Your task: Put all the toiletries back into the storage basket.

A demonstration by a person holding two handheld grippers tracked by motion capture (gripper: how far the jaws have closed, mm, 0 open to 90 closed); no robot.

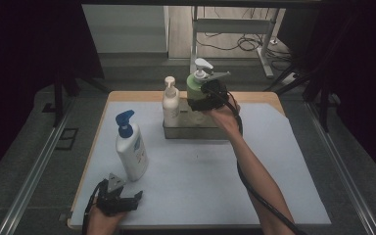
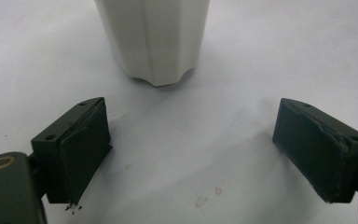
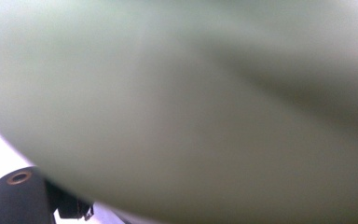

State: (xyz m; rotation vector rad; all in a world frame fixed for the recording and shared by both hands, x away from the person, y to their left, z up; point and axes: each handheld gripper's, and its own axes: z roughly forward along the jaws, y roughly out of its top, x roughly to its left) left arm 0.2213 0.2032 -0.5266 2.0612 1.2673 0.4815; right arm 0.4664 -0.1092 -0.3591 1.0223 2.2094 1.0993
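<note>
A pale green pump bottle with a white pump head stands at the right end of a grey tray at the back of the table. My right gripper is shut on its body from the near side. In the right gripper view the green bottle is blurred and very close, hiding most of both jaws. My left gripper rests open near the front left corner. In its own view the left gripper has only mat between its pads, and the base of a white bottle stands just ahead.
That white bottle has a blue pump and stands on the white mat at the left. A smaller white pump bottle stands in the tray's left end. Beyond the table are a metal frame and loose cables on the floor.
</note>
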